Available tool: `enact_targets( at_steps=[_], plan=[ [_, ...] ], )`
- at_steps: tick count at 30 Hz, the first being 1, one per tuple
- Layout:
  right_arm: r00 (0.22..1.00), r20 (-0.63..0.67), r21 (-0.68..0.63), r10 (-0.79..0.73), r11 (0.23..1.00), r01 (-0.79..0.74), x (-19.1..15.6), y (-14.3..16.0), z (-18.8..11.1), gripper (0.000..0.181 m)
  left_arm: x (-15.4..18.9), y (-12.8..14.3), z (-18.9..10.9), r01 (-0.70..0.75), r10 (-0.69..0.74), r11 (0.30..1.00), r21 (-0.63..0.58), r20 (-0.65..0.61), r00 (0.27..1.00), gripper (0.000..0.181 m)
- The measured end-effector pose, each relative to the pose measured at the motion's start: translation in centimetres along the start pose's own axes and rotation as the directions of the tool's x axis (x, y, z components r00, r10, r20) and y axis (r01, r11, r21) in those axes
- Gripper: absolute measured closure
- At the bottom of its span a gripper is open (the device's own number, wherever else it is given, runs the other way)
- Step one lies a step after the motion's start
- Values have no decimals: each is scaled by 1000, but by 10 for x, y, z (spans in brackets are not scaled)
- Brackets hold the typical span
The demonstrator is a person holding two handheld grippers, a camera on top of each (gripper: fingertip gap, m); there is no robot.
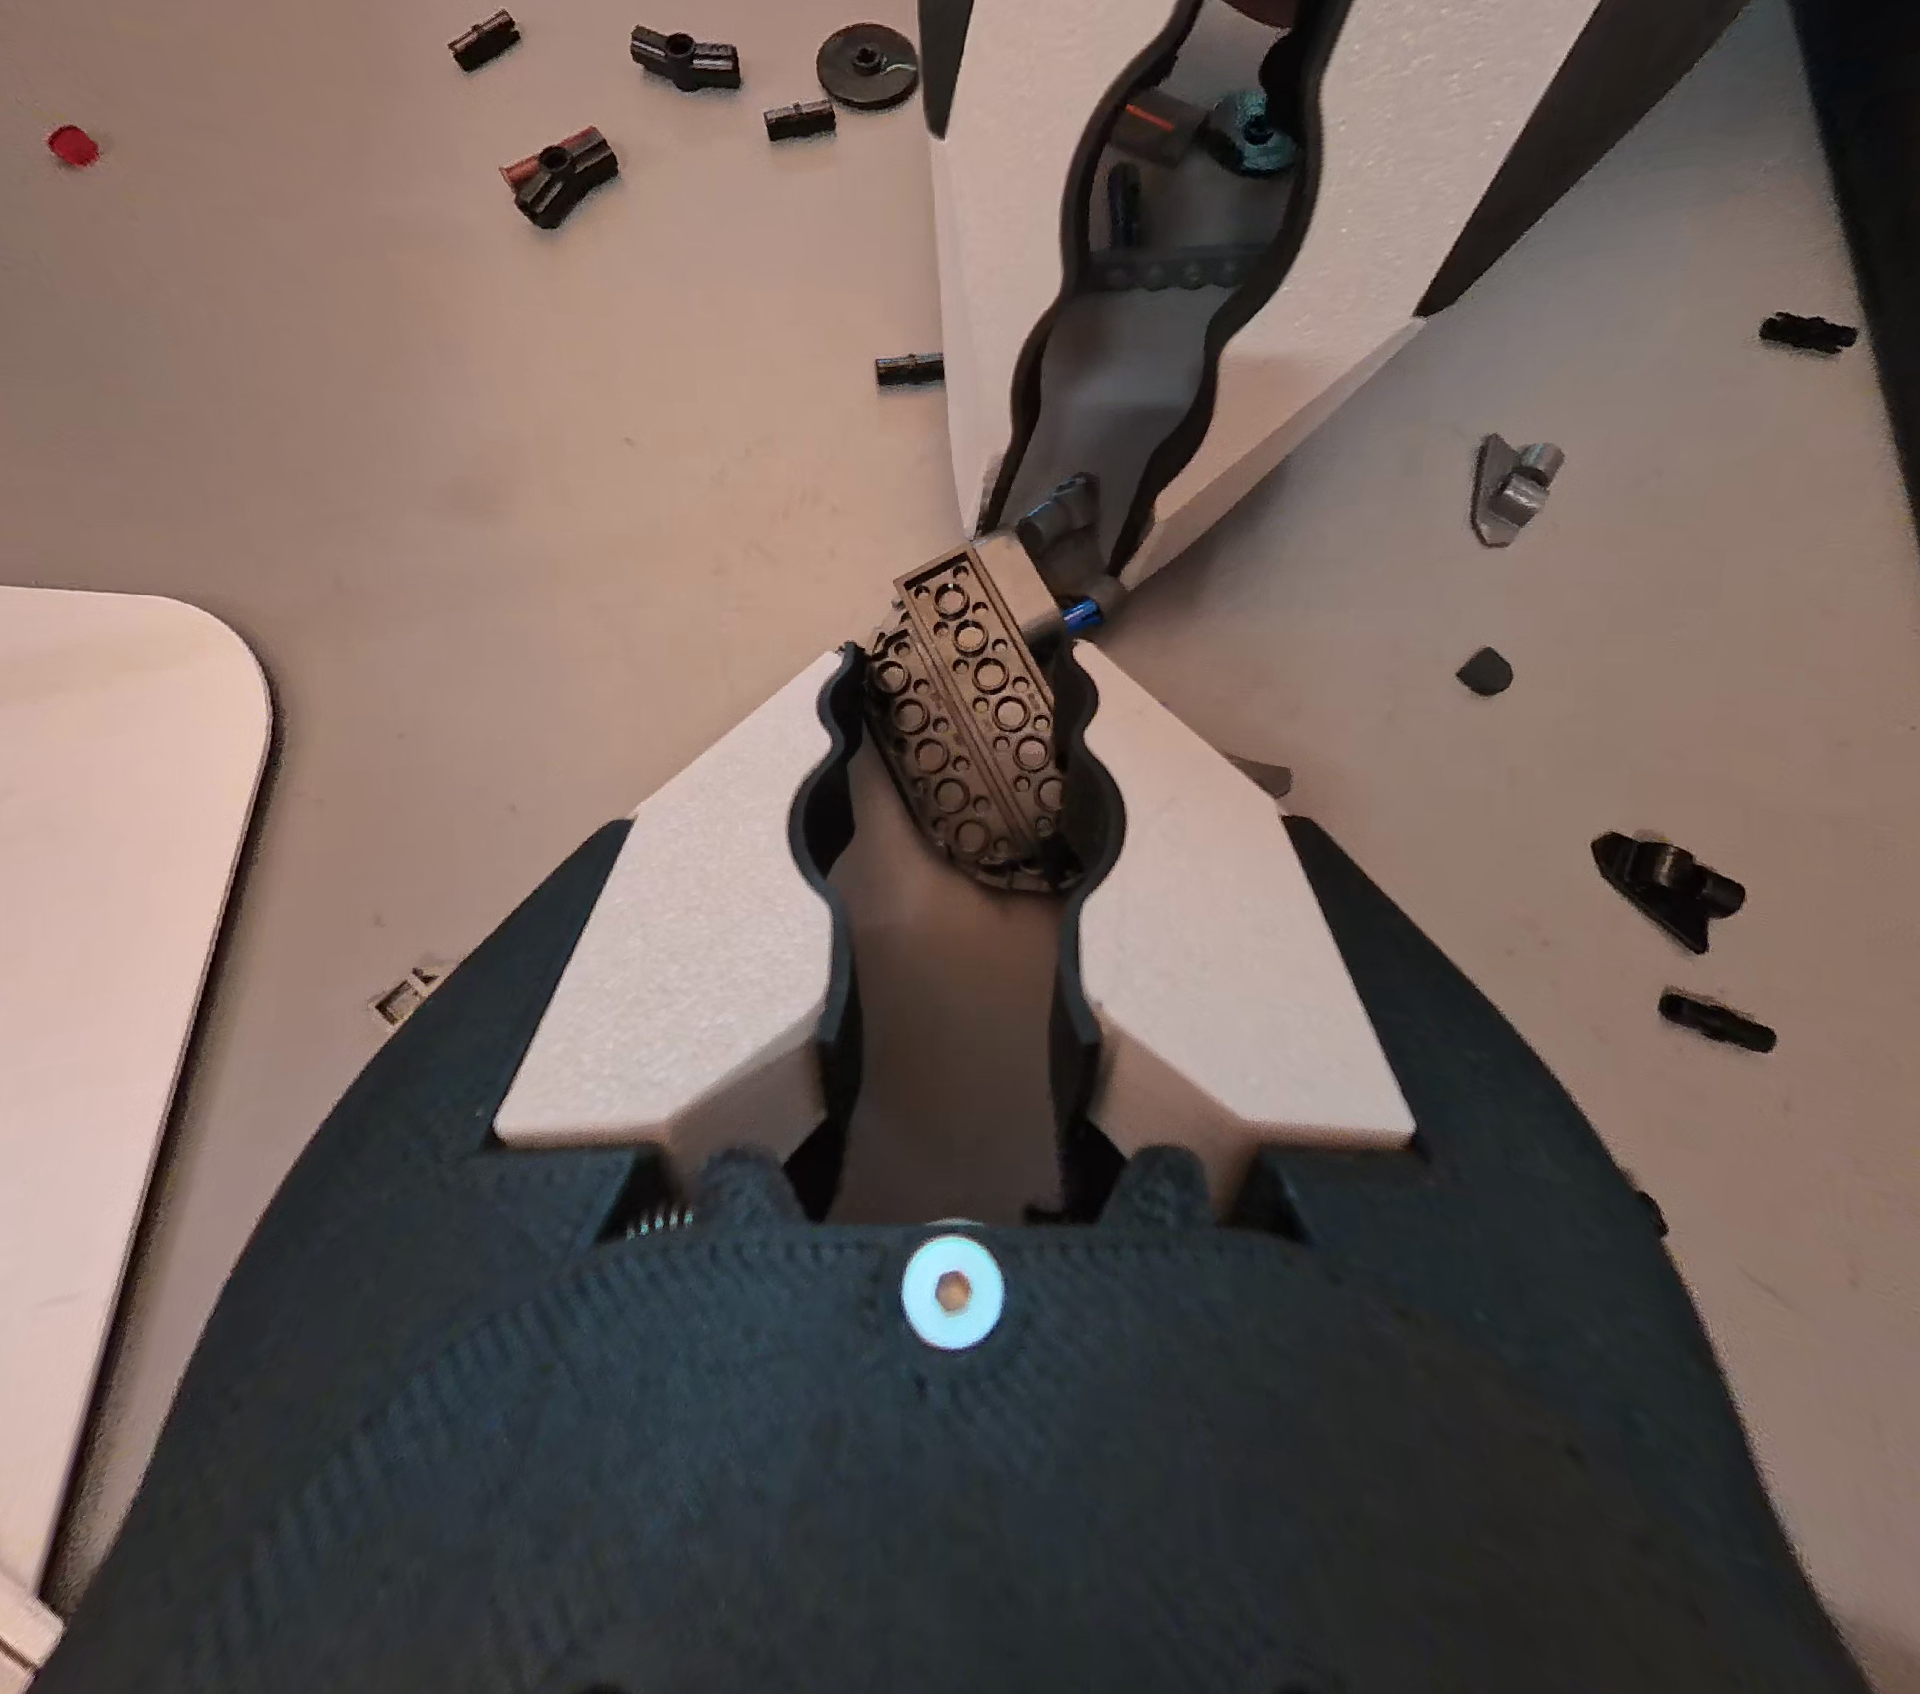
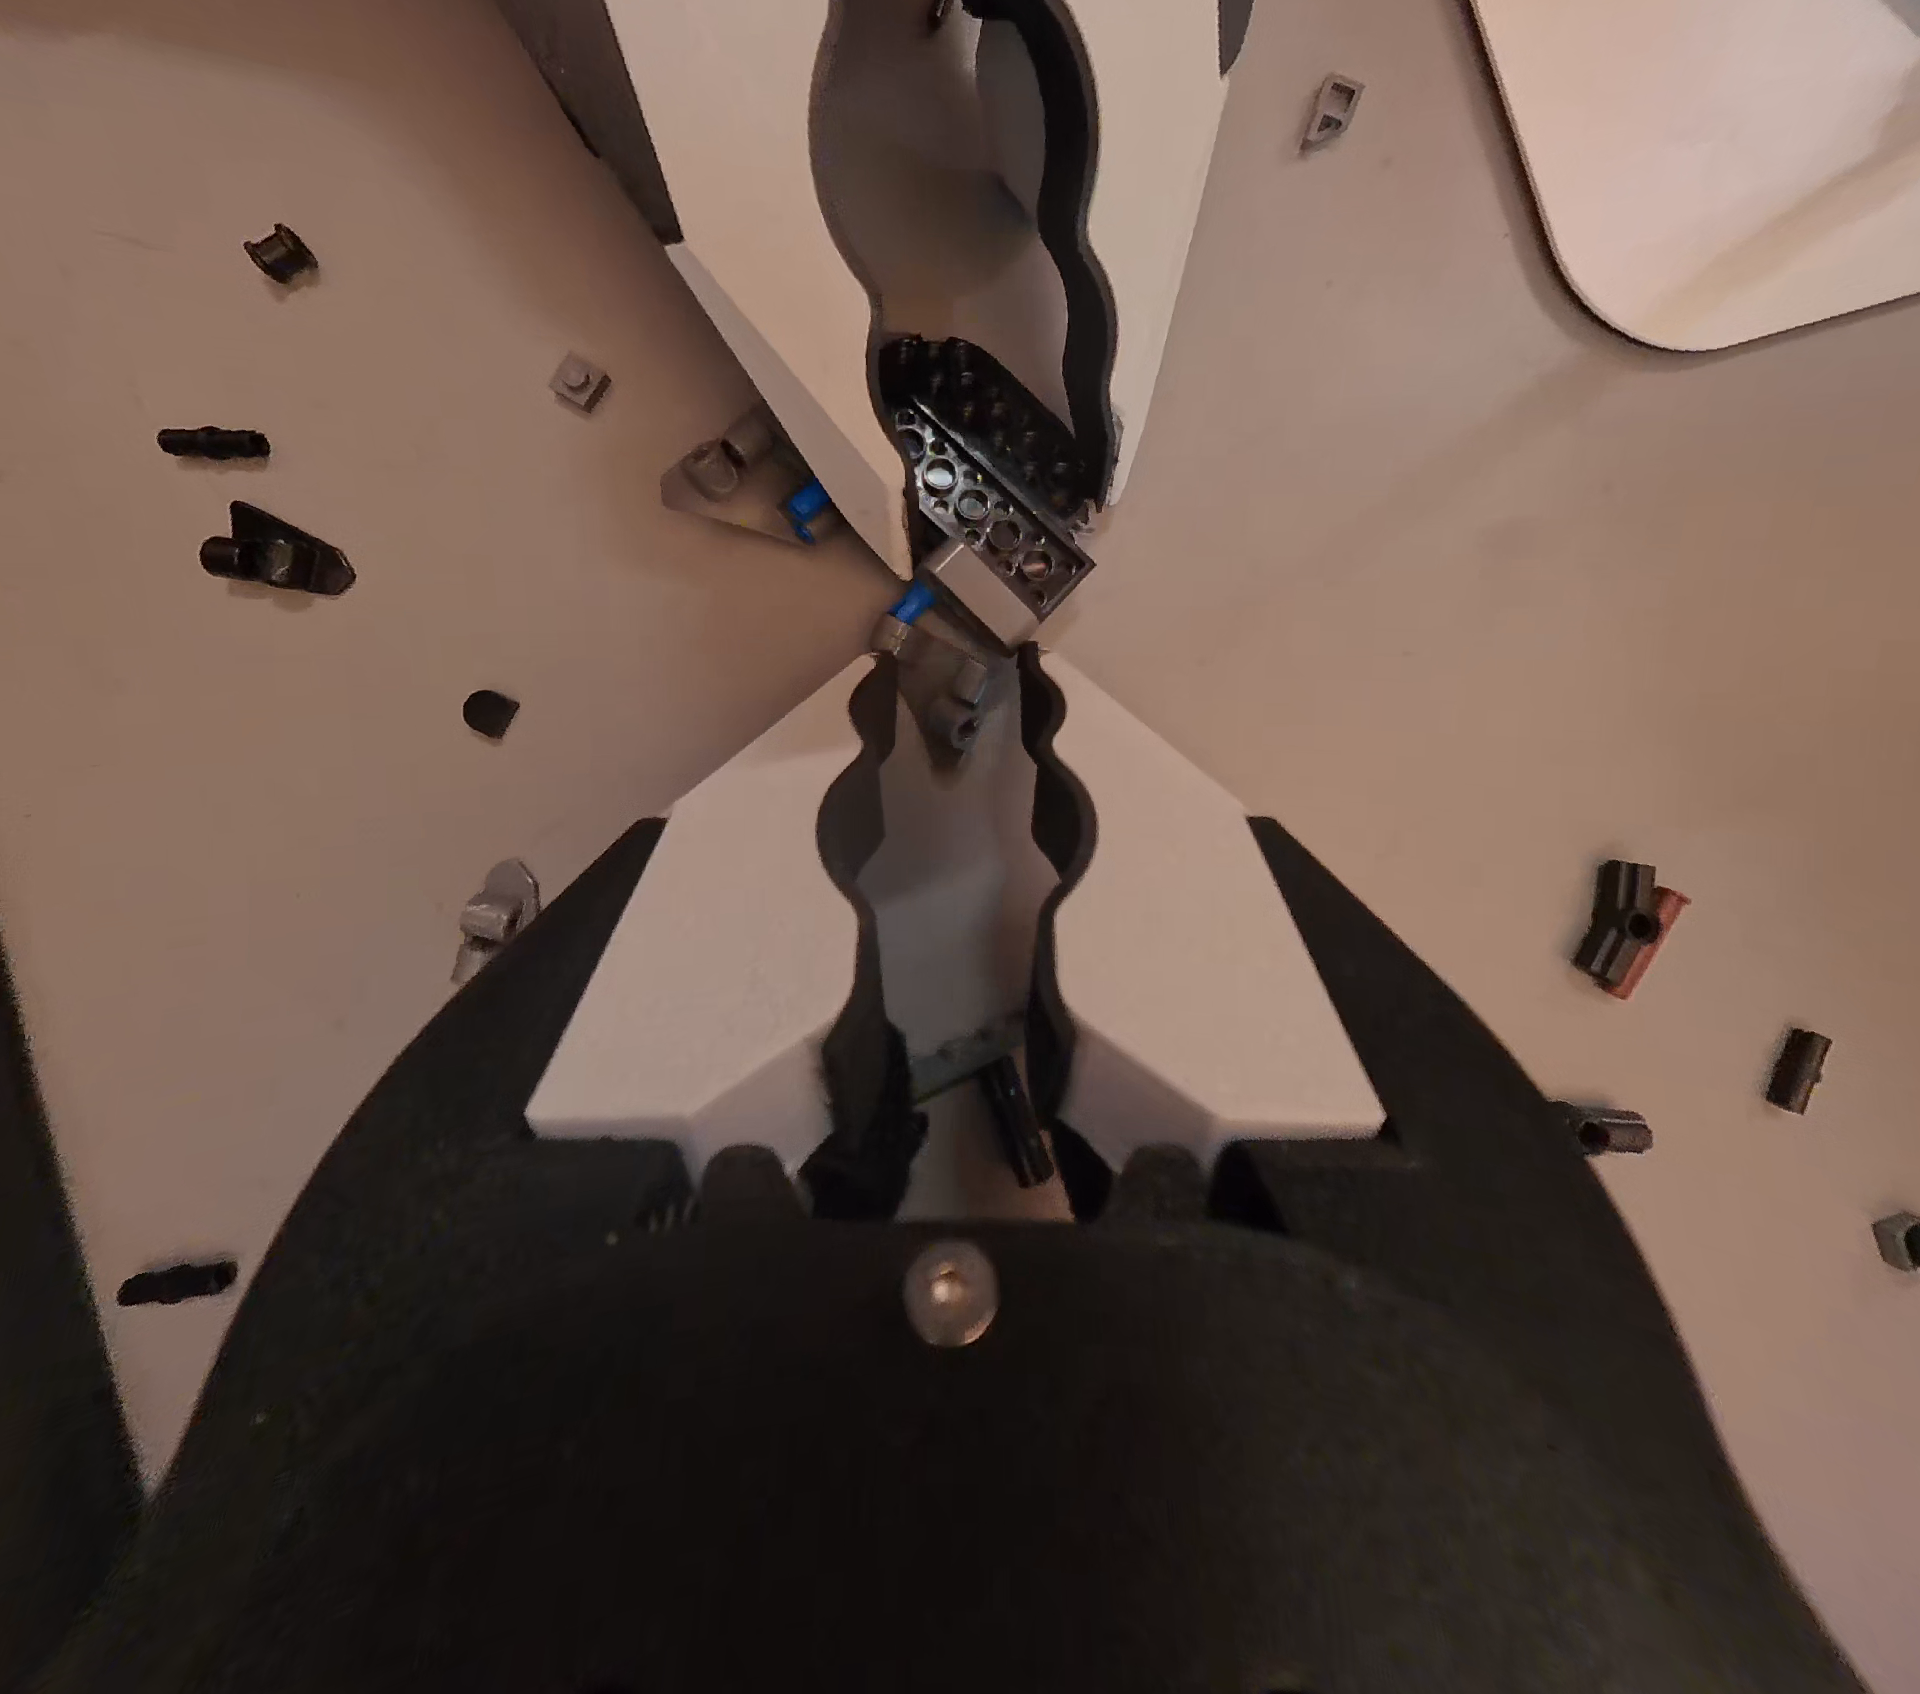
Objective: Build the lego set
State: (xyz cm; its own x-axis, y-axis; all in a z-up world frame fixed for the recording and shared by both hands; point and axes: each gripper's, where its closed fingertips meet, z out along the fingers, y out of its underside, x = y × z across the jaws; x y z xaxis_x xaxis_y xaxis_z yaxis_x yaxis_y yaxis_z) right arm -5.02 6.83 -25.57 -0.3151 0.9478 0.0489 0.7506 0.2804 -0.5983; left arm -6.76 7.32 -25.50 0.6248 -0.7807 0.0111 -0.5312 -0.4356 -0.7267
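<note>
- Pale tabletop (image 1: 623,449) carries loose black parts toward its far-left edge.
- Your left gripper (image 1: 961,688) is clamped on the black holed plates (image 1: 971,740) mid-table.
- Your right gripper (image 2: 951,668) pinches a grey piece (image 2: 961,699) at the plates' end; next, seat it squarely.

The left gripper (image 1: 961,688) and right gripper (image 2: 951,673) meet tip to tip, each with jaws drawn narrow, clamping a part.

Nothing readable here tbh, no labels, numbers or logos on the lego bits, the tools or the worktop (image 1: 520,449) in either view.
</note>
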Motion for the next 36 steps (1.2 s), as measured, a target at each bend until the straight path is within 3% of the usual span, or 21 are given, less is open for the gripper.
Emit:
enact_targets(
  at_steps=[28,36],
  plan=[
    [991,41,10,130,991,-131,0,2,1,163,-2,-2,2,-37,37,999,-2,79,996,146],
    [998,-10,-7,57,998,-57,-1,1,1,162,-2,-2,2,-47,47,999,-4,94,994,146]
  ],
)
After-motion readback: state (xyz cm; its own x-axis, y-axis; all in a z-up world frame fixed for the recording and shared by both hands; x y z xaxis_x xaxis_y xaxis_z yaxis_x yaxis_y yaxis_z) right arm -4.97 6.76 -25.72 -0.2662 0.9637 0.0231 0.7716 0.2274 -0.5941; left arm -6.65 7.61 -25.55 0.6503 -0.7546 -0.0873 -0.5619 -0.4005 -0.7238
